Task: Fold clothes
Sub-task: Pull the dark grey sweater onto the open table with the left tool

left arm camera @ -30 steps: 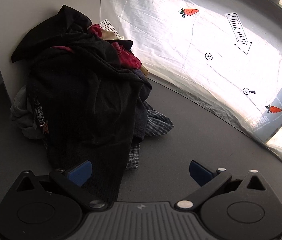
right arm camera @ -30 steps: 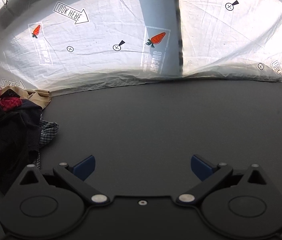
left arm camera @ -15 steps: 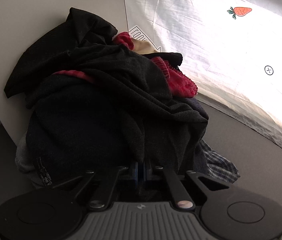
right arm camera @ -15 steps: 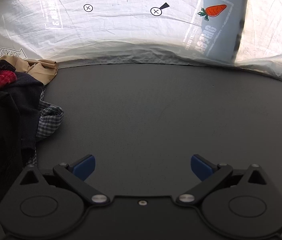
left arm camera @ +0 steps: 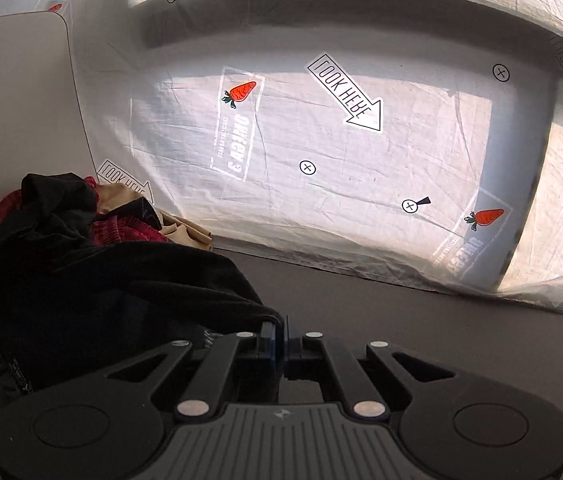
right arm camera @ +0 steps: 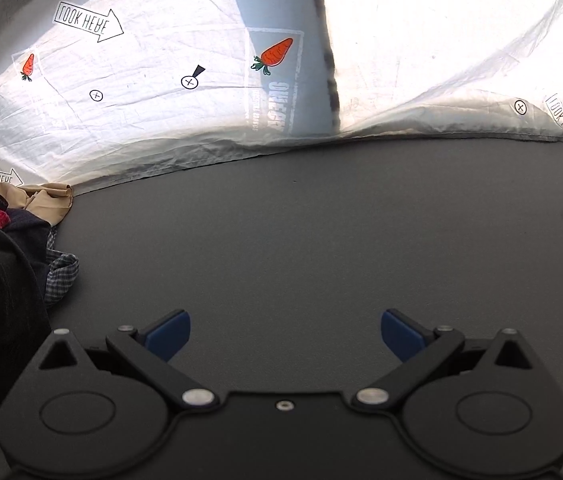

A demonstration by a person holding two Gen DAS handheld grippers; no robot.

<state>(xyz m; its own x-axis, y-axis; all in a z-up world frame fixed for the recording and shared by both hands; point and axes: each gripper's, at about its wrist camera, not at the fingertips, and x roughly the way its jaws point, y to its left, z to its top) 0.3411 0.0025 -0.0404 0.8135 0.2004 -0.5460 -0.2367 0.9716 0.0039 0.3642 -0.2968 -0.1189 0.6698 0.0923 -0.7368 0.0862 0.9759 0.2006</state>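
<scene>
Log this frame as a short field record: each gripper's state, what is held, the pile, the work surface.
left gripper: shut on an edge of the black garment
right gripper: open, holding nothing, over bare table
clothes pile: heaped at the table's left, against a white panel; red, tan and plaid pieces visible
table: dark grey
backdrop: white printed sheet

One heap of clothes [left arm camera: 93,280], two tongs [left arm camera: 281,336] [right arm camera: 283,334], one printed sheet [left arm camera: 361,160], one grey table [right arm camera: 321,240]
</scene>
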